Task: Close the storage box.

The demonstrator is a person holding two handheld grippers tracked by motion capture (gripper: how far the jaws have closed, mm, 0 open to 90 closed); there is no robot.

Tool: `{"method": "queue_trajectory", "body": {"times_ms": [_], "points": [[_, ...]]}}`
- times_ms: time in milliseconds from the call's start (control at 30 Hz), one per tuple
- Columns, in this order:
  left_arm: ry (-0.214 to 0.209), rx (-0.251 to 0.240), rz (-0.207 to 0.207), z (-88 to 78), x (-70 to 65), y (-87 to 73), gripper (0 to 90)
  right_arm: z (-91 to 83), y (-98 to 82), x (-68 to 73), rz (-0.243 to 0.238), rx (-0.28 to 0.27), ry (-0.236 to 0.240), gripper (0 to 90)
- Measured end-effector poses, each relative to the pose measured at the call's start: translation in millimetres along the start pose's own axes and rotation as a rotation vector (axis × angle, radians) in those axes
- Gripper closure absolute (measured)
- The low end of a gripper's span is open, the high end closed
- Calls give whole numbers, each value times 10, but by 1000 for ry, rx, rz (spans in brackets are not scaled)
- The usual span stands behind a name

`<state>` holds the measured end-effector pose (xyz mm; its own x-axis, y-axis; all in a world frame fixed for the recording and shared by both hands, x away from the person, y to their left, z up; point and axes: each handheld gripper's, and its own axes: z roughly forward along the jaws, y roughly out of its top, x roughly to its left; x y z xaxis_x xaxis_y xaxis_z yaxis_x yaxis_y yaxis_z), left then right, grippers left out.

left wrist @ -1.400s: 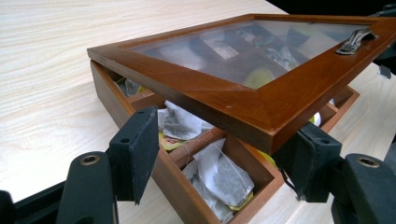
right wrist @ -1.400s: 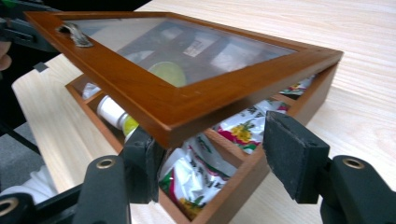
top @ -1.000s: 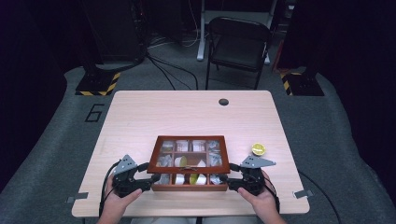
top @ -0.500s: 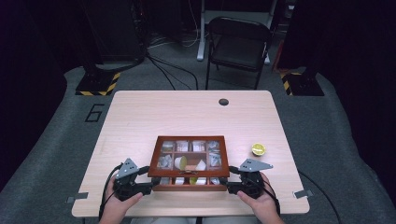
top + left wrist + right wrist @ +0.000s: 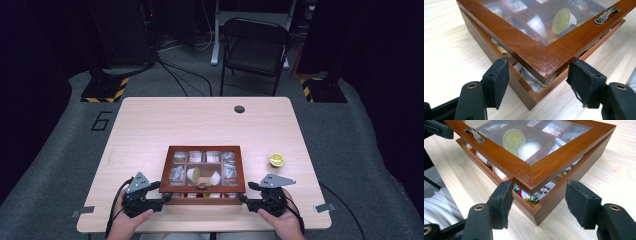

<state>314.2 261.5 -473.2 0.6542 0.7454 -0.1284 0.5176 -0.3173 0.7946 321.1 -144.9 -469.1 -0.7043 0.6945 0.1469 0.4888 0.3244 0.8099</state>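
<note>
Wooden box [image 5: 204, 149]: it lies on the table [image 5: 150, 125], at the near middle, and it is our landmark for all places below.
Lid [image 5: 534, 53]: it has a glass pane and stands a little ajar; a gap shows along the near edge of the box, and paper packets [image 5: 529, 76] stick out at the corner.
Handle [image 5: 475, 135]: metal, at the middle of the lid's near edge.
Left gripper [image 5: 163, 191]: at the near left corner of the box. The claw is released, with the corner between its jaws, and we see no pad pressing.
Right gripper [image 5: 245, 192]: at the near right corner, also released and straddling the corner.
Yellow round thing [image 5: 276, 160]: right of the box, well apart.
Step in hand: we judge that both claws are lining up on the lid's near corners.
Next move: we think each claw must catch only the lid's edge, not the base under it. Both hands should lift evenly, so the box does not slide.
</note>
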Motion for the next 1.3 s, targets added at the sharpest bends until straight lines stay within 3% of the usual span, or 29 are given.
{"method": "queue_trajectory", "body": {"times_ms": [267, 467, 700, 833, 867, 967, 1300], "points": [[-16, 24, 8, 40, -12, -12, 336, 32, -12, -45, 20, 14, 33, 371], [-19, 44, 29, 49, -22, -14, 337, 71, -19, -16, -12, 32, 21, 380], [-20, 50, 25, 49, -27, -21, 338, 81, -22, -7, -5, 41, 23, 379], [-38, 59, -36, 30, -6, -59, 333, 85, -29, -14, 1, 40, 14, 390], [-27, 38, -46, 21, -5, -68, 334, 86, -27, -23, 7, 38, 19, 390], [-25, 3, -55, -30, 7, -58, 341, 89, -33, -55, 24, 40, 17, 390], [-21, 4, -48, -27, 31, -53, 341, 90, -31, -69, 33, 41, 17, 389]]}}
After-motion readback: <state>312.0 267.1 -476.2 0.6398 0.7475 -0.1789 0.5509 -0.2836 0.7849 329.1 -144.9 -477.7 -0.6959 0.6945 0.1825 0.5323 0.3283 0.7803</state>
